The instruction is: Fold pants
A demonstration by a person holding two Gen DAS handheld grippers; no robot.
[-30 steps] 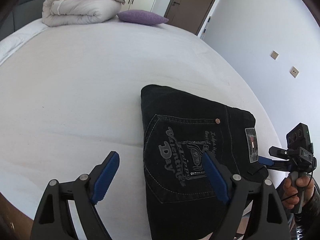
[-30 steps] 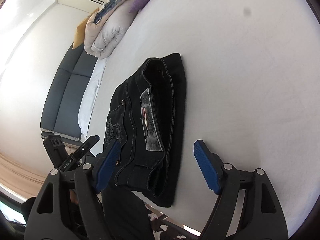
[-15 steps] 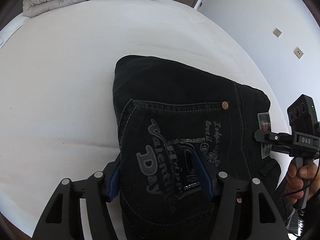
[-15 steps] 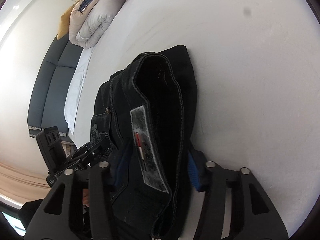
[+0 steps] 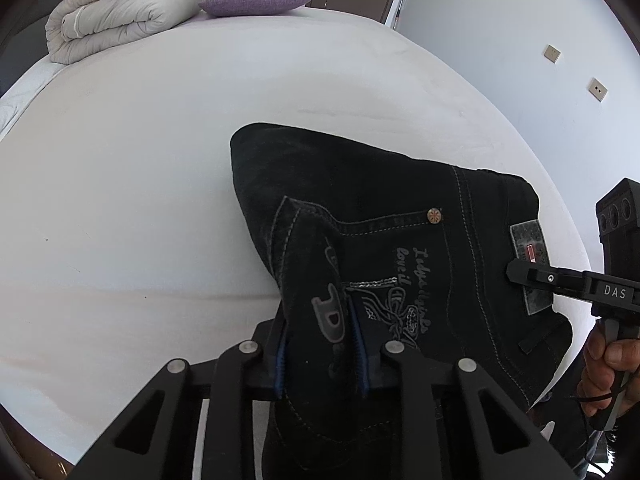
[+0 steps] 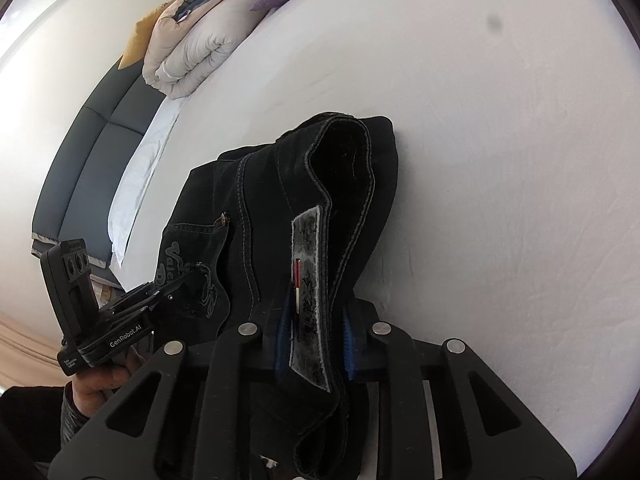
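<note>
Both grippers clamp the folded black denim pants [image 5: 392, 248]: the left gripper [image 5: 320, 354] has its jaws closed on the embroidered back-pocket edge, the right gripper [image 6: 316, 338] on the waistband at the grey patch. Those pants lie on the white bed [image 5: 160, 152]; beyond them sit a rolled beige duvet [image 5: 116, 24] and purple cushion [image 5: 256, 0].

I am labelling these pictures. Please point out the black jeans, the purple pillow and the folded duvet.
black jeans [image 5: 360, 176], left wrist view, on the plain cloth above the pocket.
purple pillow [image 5: 256, 0], left wrist view, on its middle.
folded duvet [image 5: 116, 24], left wrist view, on its rolled side.
</note>
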